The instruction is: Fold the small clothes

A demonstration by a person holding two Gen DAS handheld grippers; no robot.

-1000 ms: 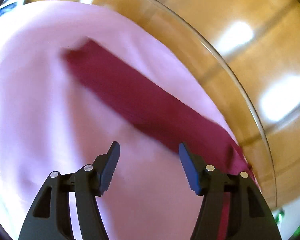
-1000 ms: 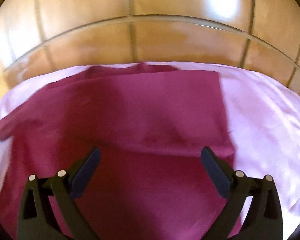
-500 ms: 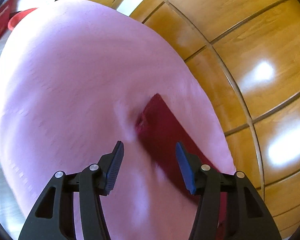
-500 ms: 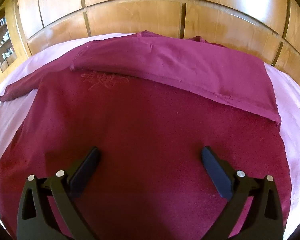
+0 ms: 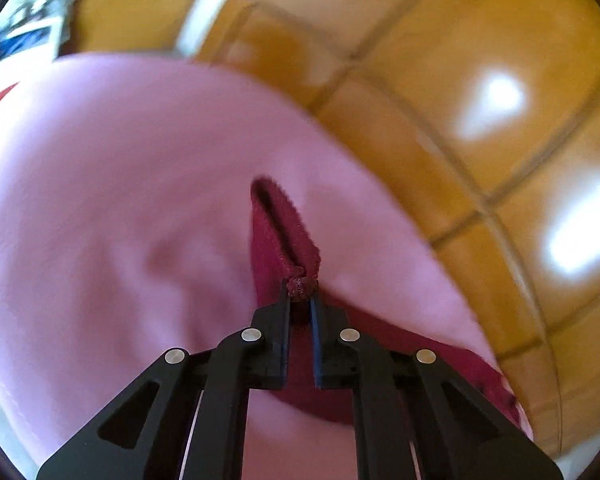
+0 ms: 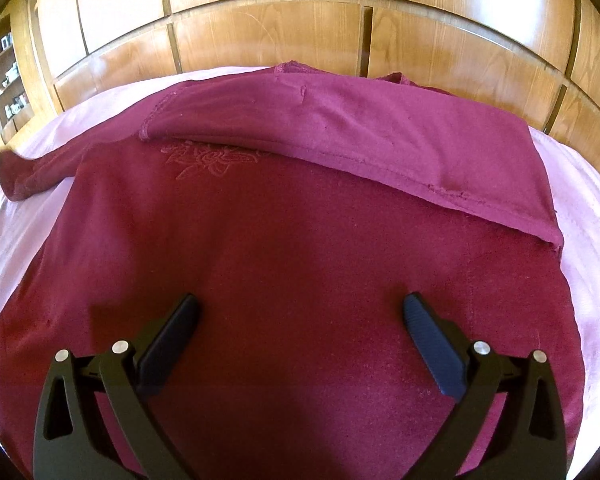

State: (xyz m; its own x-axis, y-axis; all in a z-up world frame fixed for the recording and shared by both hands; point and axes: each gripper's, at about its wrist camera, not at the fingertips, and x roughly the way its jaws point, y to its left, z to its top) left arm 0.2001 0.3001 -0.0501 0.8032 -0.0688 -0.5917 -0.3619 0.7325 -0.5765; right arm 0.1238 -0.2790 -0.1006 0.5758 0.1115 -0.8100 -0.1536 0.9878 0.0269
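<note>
**Left tongs now clamped on sleeve cuff**

My left tongs (image 5: 300, 300) have just closed from wide onto the cuff (image 5: 302, 286) of the maroon shirt (image 6: 284, 264) lying on the pink sheet (image 5: 120, 200); right tongs (image 6: 300, 332) hang wide, empty, above its body; I judge the sleeve fold-in can begin.

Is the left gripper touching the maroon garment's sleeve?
Touching. The left wrist view shows the left gripper just closed on the bunched sleeve end of the maroon garment.

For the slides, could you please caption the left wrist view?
Left gripper pinching a maroon sleeve cuff above the pink sheet.
</note>
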